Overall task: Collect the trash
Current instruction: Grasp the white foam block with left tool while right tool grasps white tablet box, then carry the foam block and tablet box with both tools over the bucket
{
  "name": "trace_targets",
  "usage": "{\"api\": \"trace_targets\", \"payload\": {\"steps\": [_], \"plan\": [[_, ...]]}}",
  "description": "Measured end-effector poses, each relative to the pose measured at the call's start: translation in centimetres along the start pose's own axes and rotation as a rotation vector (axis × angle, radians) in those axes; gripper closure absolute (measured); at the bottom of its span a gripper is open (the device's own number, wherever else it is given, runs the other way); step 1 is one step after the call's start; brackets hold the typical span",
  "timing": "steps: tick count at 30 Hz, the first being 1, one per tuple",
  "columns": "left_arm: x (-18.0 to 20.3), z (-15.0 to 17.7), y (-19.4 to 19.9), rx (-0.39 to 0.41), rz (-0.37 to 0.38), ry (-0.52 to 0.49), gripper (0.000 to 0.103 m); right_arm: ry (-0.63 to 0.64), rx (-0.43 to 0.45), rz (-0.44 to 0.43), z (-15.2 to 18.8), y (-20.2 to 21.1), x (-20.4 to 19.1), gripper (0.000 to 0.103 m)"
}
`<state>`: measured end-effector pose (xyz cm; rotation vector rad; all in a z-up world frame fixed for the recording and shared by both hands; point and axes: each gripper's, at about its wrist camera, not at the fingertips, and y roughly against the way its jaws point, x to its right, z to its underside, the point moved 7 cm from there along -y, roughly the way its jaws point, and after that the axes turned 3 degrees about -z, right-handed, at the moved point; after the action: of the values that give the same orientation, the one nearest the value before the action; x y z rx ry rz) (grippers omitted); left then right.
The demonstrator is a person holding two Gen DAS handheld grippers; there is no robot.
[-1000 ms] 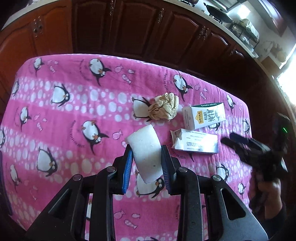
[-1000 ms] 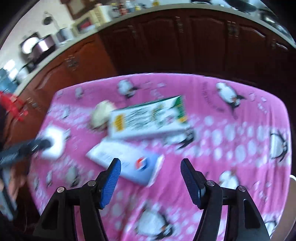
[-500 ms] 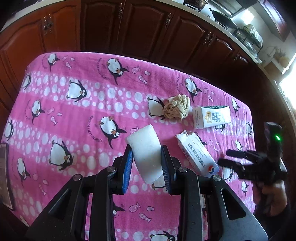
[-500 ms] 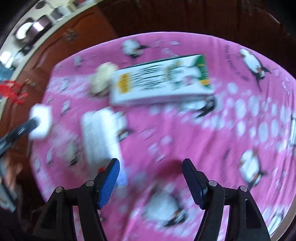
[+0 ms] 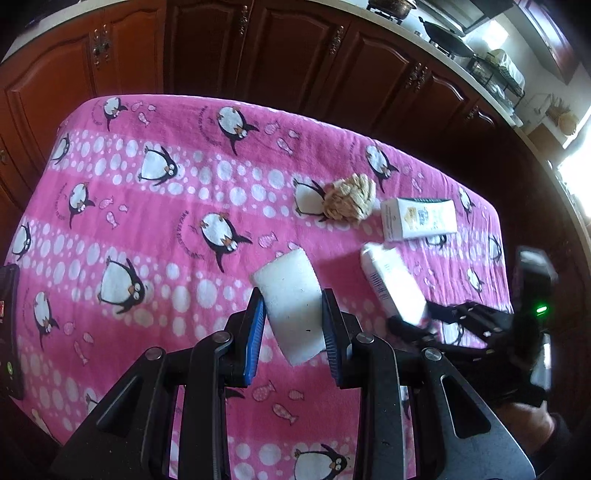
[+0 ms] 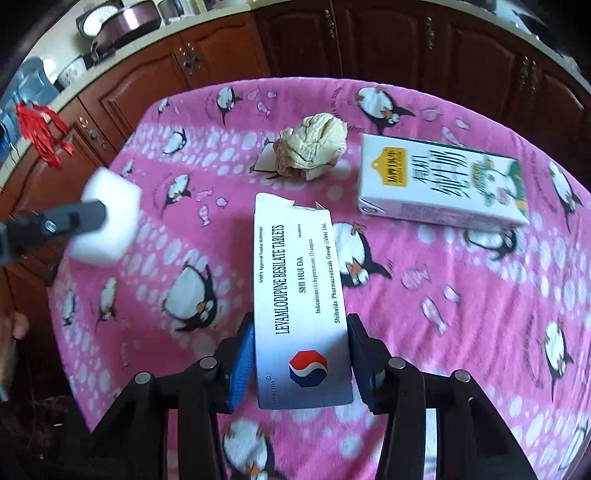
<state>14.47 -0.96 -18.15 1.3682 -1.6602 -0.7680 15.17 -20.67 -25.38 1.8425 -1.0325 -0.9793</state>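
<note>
My left gripper (image 5: 293,328) is shut on a white foam block (image 5: 290,301) and holds it above the pink penguin tablecloth (image 5: 155,229). My right gripper (image 6: 301,354) is shut on a white tablet box (image 6: 299,291) and holds it lifted over the cloth; the box also shows in the left wrist view (image 5: 393,286). A crumpled beige paper ball (image 6: 314,144) and a white and green milk carton (image 6: 439,181) lie on the cloth beyond the box. The foam block shows at the left of the right wrist view (image 6: 107,221).
Dark wooden cabinets (image 5: 258,51) run along the far side of the table. A counter with pots (image 6: 122,22) lies behind them. A black device (image 5: 7,325) sits at the table's left edge. Red tassels (image 6: 40,129) hang on a cabinet at the left.
My right gripper has closed on the tablet box and lifted it off the cloth. My left gripper has kept hold of the foam block and drawn back a little.
</note>
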Motion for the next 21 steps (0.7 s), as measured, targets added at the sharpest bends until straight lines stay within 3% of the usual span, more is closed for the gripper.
{"api": "trace_targets", "payload": {"steps": [11, 17, 21], "plan": [[5.6, 0.9, 0.8, 0.006, 0.075, -0.050, 0.076, -0.074, 0.160, 0.056, 4.4, 12.1, 5.2, 0.058], [13.5, 1.0, 0.9, -0.019, 0.177, -0.164, 0.076, -0.255, 0.222, 0.137, 9.7, 18.4, 12.7, 0.058], [20.7, 1.5, 0.0, -0.062, 0.290, -0.243, 0.076, -0.380, 0.242, 0.206, 13.8, 21.7, 18.4, 0.058]]}}
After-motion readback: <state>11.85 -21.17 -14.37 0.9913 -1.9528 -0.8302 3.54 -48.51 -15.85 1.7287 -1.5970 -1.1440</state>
